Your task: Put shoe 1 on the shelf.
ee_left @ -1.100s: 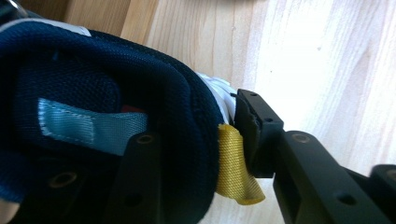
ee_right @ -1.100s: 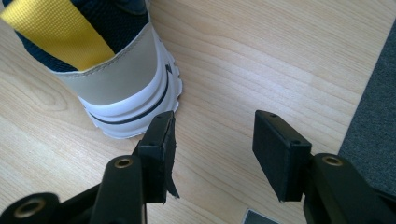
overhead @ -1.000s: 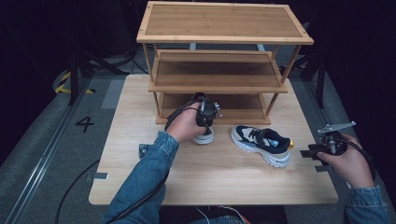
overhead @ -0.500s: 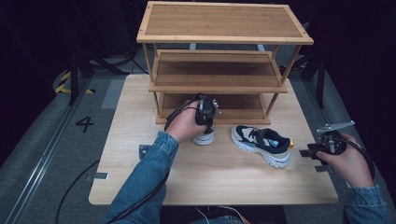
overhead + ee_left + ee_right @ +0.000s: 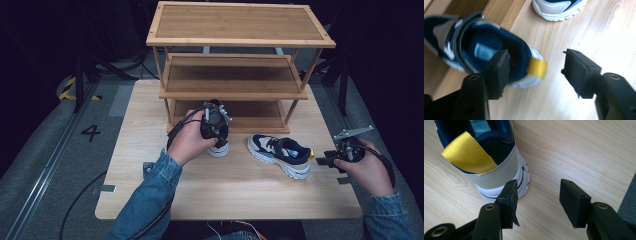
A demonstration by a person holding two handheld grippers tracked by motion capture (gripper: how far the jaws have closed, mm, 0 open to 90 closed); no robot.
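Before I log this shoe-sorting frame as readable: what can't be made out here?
- High view: the left shoe sits mostly under the left gripper and its hand; how far the jaws are open cannot be read.
- Left gripper view: that shoe's toe is blurred and cut off by the left edge.
- Right gripper view: the right shoe is cut off by the top edge beyond its heel.
- High view: the right gripper is too small to judge.

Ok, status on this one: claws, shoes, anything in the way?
Left claw just opened, off left shoe. Right claw open behind right shoe. Rack ahead, nothing between.
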